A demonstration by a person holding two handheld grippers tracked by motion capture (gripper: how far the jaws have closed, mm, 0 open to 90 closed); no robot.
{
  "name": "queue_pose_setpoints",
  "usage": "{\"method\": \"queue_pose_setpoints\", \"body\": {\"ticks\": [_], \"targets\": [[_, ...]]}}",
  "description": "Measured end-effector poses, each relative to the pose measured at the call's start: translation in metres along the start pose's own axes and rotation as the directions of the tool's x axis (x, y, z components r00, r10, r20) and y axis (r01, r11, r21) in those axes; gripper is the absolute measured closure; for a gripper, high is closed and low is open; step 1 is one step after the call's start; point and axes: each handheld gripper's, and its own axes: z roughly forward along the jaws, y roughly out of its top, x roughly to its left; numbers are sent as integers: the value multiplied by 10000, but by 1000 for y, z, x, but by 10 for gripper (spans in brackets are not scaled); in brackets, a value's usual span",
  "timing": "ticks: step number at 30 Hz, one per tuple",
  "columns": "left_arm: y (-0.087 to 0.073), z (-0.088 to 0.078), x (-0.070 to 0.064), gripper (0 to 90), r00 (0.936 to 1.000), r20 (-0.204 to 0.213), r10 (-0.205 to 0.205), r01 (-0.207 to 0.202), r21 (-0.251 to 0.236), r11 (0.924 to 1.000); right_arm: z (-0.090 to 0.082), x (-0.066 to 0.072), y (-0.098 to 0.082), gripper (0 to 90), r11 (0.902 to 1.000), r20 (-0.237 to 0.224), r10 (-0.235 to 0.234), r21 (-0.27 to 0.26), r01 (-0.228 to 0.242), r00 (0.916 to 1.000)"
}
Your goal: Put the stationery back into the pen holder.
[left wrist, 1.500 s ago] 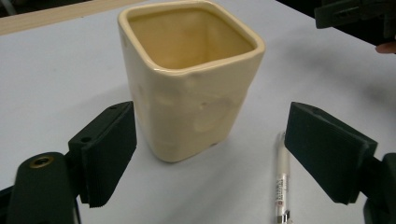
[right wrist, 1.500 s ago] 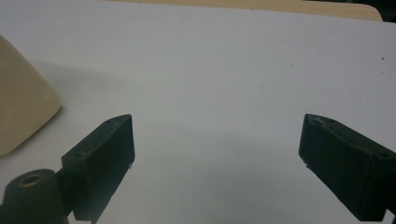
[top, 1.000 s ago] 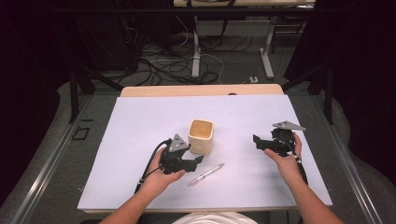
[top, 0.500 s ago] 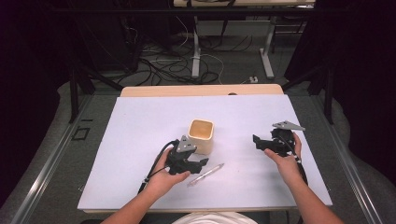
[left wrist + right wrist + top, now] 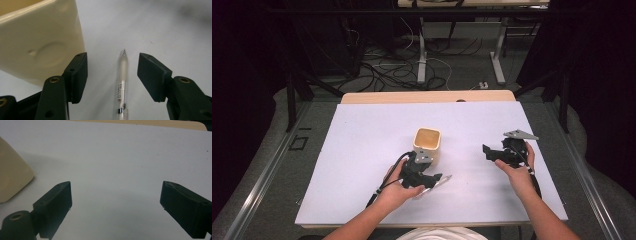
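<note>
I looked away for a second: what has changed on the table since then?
The left hand-held gripper slid right to straddle the frosted plastic pen; its jaws have been closing, not yet touching it. Cream square cup, pen and right hand-held gripper stayed put.

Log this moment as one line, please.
left gripper: jaws closing around pen, not yet gripping | cup: beside it | right gripper: open, nothing between jaws

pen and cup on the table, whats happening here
A person works at a white table with a gripper in each hand. The left gripper is down around a clear pen lying beside a cream cup; its jaws have just been closing, the pen between them but not yet pinched. The right gripper waits open off to the side.
</note>
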Motion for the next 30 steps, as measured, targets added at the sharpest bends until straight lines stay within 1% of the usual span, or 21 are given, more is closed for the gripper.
{"method": "queue_pose_setpoints", "body": {"ticks": [2, 3, 4, 5, 6, 8, 10, 15, 16, 19, 20, 21, 22, 25, 28, 29, 30], "targets": [[1, 2, 0, 451, 10000, 44, -53, 53, 40, 10000, 0, 0, 0, 100, 10000, -5, 23, 18, -23, 10000], [2, 3, -1, 462, 9999, 88, -140, 138, 141, 9998, 0, 0, 0, 100, 10000, -6, -9, 12, 9, 10000], [2, 4, 0, 471, 9999, 87, -110, 109, 157, 9998, 0, 0, 0, 100, 10000, -12, -38, 22, 38, 10000], [3, 4, 0, 474, 9999, 118, -109, 106, 287, 9995, 0, 0, 0, 100, 10000, -14, -16, 11, 16, 10000], [4, 6, 0, 478, 9998, 112, -171, 168, 259, 9995, 0, 0, 0, 100, 10000, -17, -35, 7, 35, 10000], [5, 7, 0, 499, 9996, 244, -162, 152, 418, 9990, 0, 0, 0, 100, 10000, -24, -37, 20, 37, 10000], [7, 9, -1, 517, 9995, 290, -151, 135, 556, 9984, 0, 0, 0, 100, 10000, -26, -12, 15, 13, 10000], [8, 15, -4, 541, 9997, 233, -75, 53, 941, 9955, 0, 0, 0, 100, 10000, -22, -33, 2, 33, 10000], [8, 17, -4, 547, 9997, 236, -116, 91, 1038, 9946, 0, 0, 0, 100, 10000, -20, 17, 15, -17, 10000], [9, 21, -4, 562, 9996, 261, -120, 89, 1166, 9931, 0, 0, 0, 100, 10000, -42, -25, 25, 25, 10000], [10, 22, -5, 566, 9995, 254, -195, 164, 1170, 9930, 0, 0, 0, 100, 10000, -48, -28, 27, 28, 10000], [10, 23, -5, 572, 9994, 291, -160, 122, 1278, 9917, 0, 0, 0, 100, 10000, -57, -11, 35, 11, 10000], [10, 25, -5, 576, 9994, 294, -180, 142, 1235, 9922, 1, 0, 0, 100, 10000, -60, -13, 39, 13, 10000], [11, 30, -5, 589, 9992, 366, -140, 85, 1472, 9891, 1, 0, -1, 100, 10000, -61, 36, 54, -35, 10000], [12, 34, -5, 599, 9990, 413, -160, 95, 1522, 9883, 0, 0, 0, 100, 10000, -32, -15, 70, 15, 10000], [12, 35, -6, 603, 9989, 406, -212, 147, 1539, 9880, 0, 0, -1, 100, 10000, -64, 49, 62, -49, 10000], [13, 36, -6, 604, 9989, 438, -138, 68, 1570, 9876, 0, 0, -1, 100, 10000, -46, 39, 61, -39, 10000]]}}
